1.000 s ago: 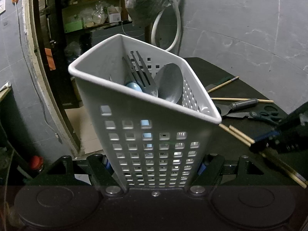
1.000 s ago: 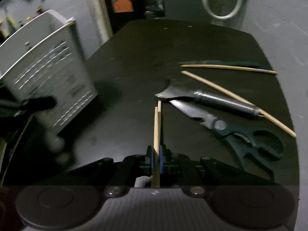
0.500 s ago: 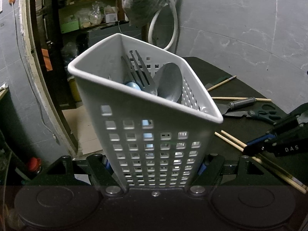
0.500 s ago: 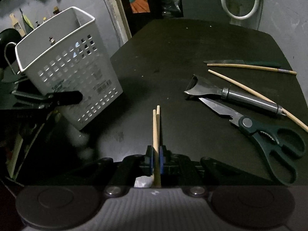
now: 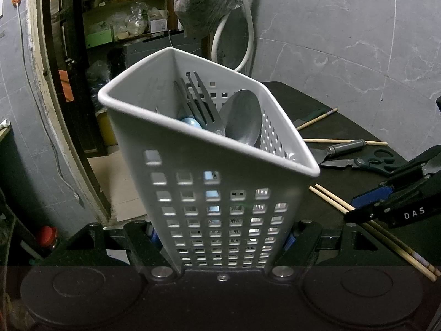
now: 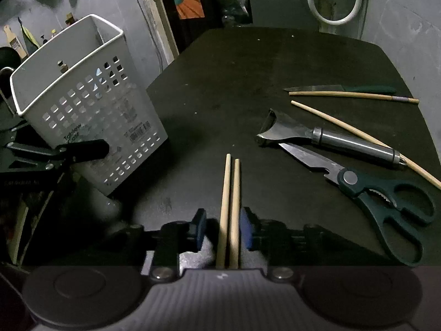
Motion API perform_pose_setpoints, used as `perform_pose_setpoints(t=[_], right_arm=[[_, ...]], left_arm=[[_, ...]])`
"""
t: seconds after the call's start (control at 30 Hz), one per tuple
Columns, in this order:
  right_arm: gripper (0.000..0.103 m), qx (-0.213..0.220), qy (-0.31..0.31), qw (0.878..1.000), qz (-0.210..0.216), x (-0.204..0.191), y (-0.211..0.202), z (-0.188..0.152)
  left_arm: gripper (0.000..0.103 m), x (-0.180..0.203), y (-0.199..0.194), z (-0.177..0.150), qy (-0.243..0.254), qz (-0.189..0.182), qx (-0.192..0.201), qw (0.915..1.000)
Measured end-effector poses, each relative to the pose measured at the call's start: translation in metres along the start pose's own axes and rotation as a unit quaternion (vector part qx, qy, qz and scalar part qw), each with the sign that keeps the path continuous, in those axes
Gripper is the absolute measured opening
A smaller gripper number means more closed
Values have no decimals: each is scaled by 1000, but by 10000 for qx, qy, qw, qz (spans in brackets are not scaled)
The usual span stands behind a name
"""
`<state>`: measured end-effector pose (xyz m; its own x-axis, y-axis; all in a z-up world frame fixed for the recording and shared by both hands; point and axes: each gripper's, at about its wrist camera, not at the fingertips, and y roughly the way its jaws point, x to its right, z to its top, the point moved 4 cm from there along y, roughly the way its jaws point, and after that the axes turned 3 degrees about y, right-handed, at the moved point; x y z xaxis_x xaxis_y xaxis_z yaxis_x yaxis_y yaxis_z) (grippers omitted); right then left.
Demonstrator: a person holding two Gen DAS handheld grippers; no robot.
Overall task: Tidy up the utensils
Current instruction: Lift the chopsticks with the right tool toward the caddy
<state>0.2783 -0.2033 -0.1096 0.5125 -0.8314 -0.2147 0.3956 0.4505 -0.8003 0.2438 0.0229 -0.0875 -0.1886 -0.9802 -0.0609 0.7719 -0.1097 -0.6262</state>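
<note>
My left gripper [image 5: 220,237] is shut on the lower part of a white perforated utensil basket [image 5: 209,198], which it holds tilted. A fork [image 5: 198,102], a spoon [image 5: 242,118] and a light blue piece [image 5: 190,122] stand inside the basket. In the right wrist view the basket [image 6: 82,104] is at the left, with the left gripper [image 6: 82,149] clamped on it. A pair of wooden chopsticks [image 6: 230,187] lies on the black table [image 6: 248,69] between the jaws of my right gripper [image 6: 222,229]. Those jaws are opening, with a gap beside the sticks.
To the right on the table lie a steel peeler [image 6: 330,138], green-handled scissors [image 6: 386,198], a knife [image 6: 344,88] and two single chopsticks [image 6: 350,95] [image 6: 344,127]. A doorway with cluttered shelves [image 5: 115,33] is behind the basket, and a grey wall [image 5: 344,27] at the right.
The right gripper's jaws have spread away from the chopstick pair they were clamping. The sticks lie side by side on the table. The left gripper and basket have stayed put.
</note>
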Motion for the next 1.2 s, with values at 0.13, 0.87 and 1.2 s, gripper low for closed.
perform_pose_setpoints(t=[0.13,0.87,1.2], right_arm=[[26,-104,-252,9995,-162,-7,1,0],[42,-564,-949,9931,-400,-16,-7,-15],[28,-817,-928,9913,-459,-11,-21,-35]], left_arm=[[77,0,0,0,-4,3,1,10000],[76,0,0,-1,-40,7,13,10000],[76,0,-2,-1,-58,11,11,10000]])
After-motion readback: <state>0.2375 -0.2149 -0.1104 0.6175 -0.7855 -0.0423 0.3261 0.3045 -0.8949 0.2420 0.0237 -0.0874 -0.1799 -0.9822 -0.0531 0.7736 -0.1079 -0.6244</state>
